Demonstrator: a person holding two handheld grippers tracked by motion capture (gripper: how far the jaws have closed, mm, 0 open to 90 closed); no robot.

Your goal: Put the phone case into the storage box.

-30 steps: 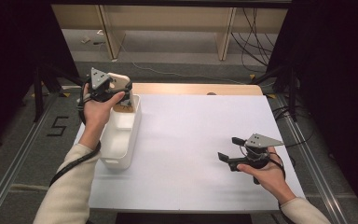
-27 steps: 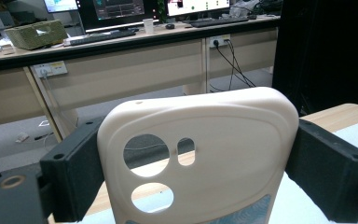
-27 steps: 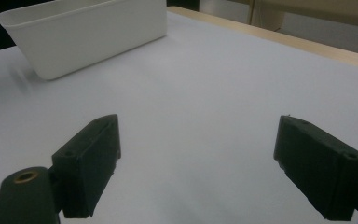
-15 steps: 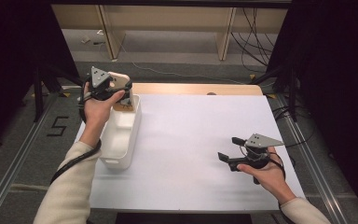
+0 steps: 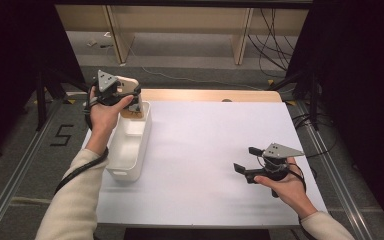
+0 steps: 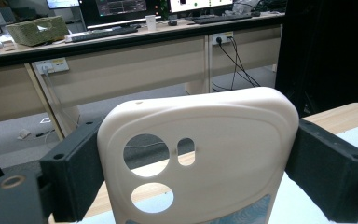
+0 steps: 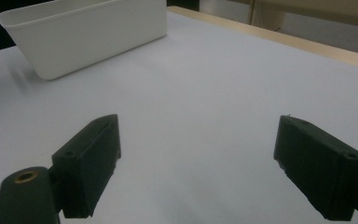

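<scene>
Looking down from the high view, I see my left gripper (image 5: 130, 98) raised over the far end of the white bin (image 5: 128, 145), pinching a cream phone case (image 5: 126, 86) that stands above the bin's rim. My right gripper (image 5: 247, 160) sits low over the white table (image 5: 205, 150), well apart from the bin, its jaws spread with nothing between them.

The left gripper view brings the case (image 6: 200, 154) close up: it stands upright between the two black jaws, its side edges pressed by both pads. I can make out what the high view hides: two round camera cutouts and a small oval one, rounded corners, a smooth matte surface, and a bluish printed patch at the bottom edge. Desks with monitors sit behind.

In the right gripper view, blocky black jaws stand wide over the bare white tabletop, and the bin (image 7: 88, 37) shows as smooth plastic with a tapered wall and rolled rim.
</scene>
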